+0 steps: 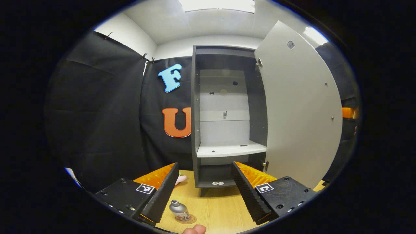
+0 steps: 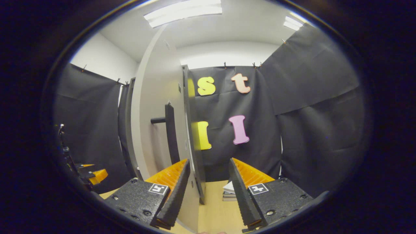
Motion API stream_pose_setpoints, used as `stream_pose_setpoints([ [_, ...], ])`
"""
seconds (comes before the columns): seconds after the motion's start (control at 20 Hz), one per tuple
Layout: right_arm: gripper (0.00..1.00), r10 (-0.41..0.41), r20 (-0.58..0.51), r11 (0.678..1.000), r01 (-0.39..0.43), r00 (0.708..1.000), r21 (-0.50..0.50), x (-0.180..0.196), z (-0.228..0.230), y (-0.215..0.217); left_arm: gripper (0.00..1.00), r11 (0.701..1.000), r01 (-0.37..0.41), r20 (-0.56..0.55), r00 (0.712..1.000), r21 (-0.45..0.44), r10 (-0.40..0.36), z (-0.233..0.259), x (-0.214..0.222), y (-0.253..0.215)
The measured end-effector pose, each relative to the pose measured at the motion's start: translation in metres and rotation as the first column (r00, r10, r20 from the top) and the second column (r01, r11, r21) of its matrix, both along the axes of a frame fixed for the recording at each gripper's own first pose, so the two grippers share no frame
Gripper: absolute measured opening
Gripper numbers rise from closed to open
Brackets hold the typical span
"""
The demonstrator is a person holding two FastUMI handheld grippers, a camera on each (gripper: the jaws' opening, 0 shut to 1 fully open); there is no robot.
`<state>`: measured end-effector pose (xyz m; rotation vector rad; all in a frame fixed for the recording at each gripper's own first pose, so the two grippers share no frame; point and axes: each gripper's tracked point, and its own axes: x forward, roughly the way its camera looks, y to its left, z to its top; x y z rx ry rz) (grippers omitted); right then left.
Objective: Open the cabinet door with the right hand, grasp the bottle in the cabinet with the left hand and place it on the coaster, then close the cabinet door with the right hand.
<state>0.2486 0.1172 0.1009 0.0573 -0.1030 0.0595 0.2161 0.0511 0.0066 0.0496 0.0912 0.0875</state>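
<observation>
Bottle [image 1: 179, 210] sits on coaster [image 1: 189, 219], cabinet door [image 1: 300, 107] wide open. Left gripper [image 1: 204, 190] and right gripper [image 2: 208, 191] both gape, holding nothing. You swing door fast, cabinet shakes, bottle tips.

I see the cabinet [image 1: 227, 113] standing on the table [image 1: 221, 208] against the booth wall, its door [image 1: 299, 107] swung open to the right. The bottle [image 1: 179, 210] stands on the coaster [image 1: 190, 219] before the cabinet, between my left gripper's [image 1: 204, 188] fingers. In the right gripper view, the door's edge [image 2: 191, 136] lies between the right gripper's [image 2: 208, 191] fingers, the handle [image 2: 170, 133] to its left.
</observation>
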Motion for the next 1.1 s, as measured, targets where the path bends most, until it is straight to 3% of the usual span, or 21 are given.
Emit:
stream_pose_setpoints([
  [0.05,0.70,0.018,0.003,1.000,-0.018,1.000,-0.001,-0.005,0.001,0.001,0.96,1.000,0.003,0.004,1.000,-0.012,-0.003,0.003,-0.002,-0.002],
  [0.1,0.73,0.033,-0.005,0.999,-0.034,0.999,-0.006,-0.004,0.000,0.005,0.96,1.000,0.006,0.011,1.000,-0.020,-0.006,0.005,-0.004,-0.003],
  [0.15,0.69,0.045,-0.010,0.999,-0.045,0.999,-0.005,-0.007,-0.001,0.006,0.96,1.000,0.003,0.011,1.000,-0.023,-0.003,0.006,-0.005,-0.002],
  [0.25,0.72,0.070,-0.014,0.997,-0.071,0.997,-0.006,-0.008,-0.002,0.014,1.00,1.000,-0.003,0.010,1.000,-0.014,0.004,0.003,-0.009,0.002],
  [0.4,0.72,0.141,-0.022,0.990,-0.142,0.990,-0.018,-0.010,-0.003,0.033,0.96,1.000,-0.010,0.002,1.000,-0.012,0.010,-0.003,-0.012,0.007],
  [0.85,0.70,0.390,-0.064,0.918,-0.394,0.918,-0.053,-0.010,-0.011,0.105,0.96,0.999,-0.002,-0.011,1.000,-0.039,0.001,-0.013,-0.027,0.018],
  [1.1,0.73,0.424,-0.049,0.898,-0.427,0.904,-0.109,0.022,-0.012,0.134,0.96,1.000,-0.002,-0.013,1.000,-0.015,0.002,-0.016,-0.032,0.034],
])
